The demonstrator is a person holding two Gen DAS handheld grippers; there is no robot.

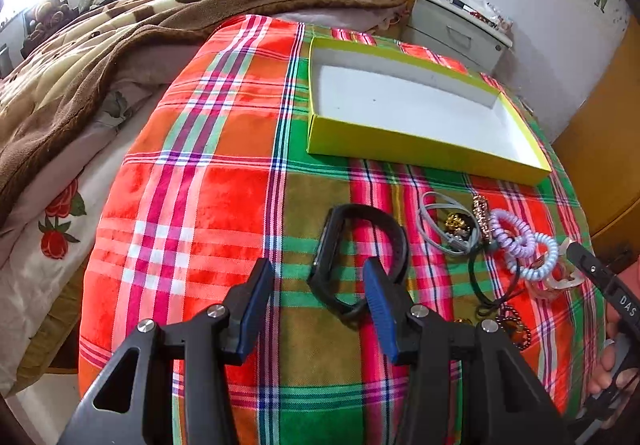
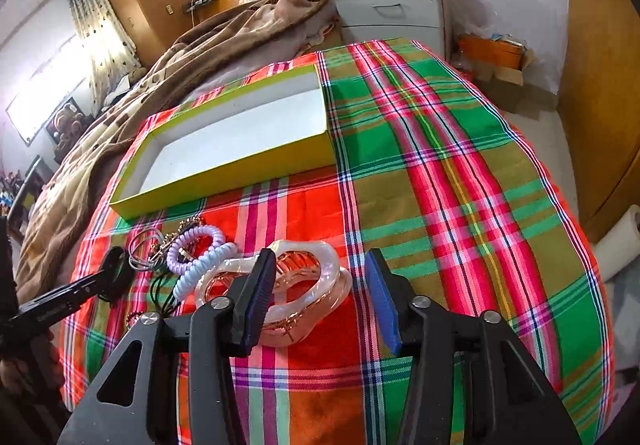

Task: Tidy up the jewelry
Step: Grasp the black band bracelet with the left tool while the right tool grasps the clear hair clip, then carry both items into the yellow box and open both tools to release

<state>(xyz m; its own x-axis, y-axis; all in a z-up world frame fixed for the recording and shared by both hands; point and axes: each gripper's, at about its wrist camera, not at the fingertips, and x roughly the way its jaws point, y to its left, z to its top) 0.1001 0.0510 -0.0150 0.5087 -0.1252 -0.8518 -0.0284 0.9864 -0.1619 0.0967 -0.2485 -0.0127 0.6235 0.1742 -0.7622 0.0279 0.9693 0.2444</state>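
Right hand-held gripper [image 2: 320, 293] open over pink hair claw [image 2: 304, 285]; yellow box [image 2: 224, 169] beyond.

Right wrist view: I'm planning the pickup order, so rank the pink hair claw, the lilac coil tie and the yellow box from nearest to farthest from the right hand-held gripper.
1. Pink hair claw, right at the right hand-held gripper, by its left finger.
2. Lilac coil tie, farther left.
3. Yellow box, beyond both, upper left.
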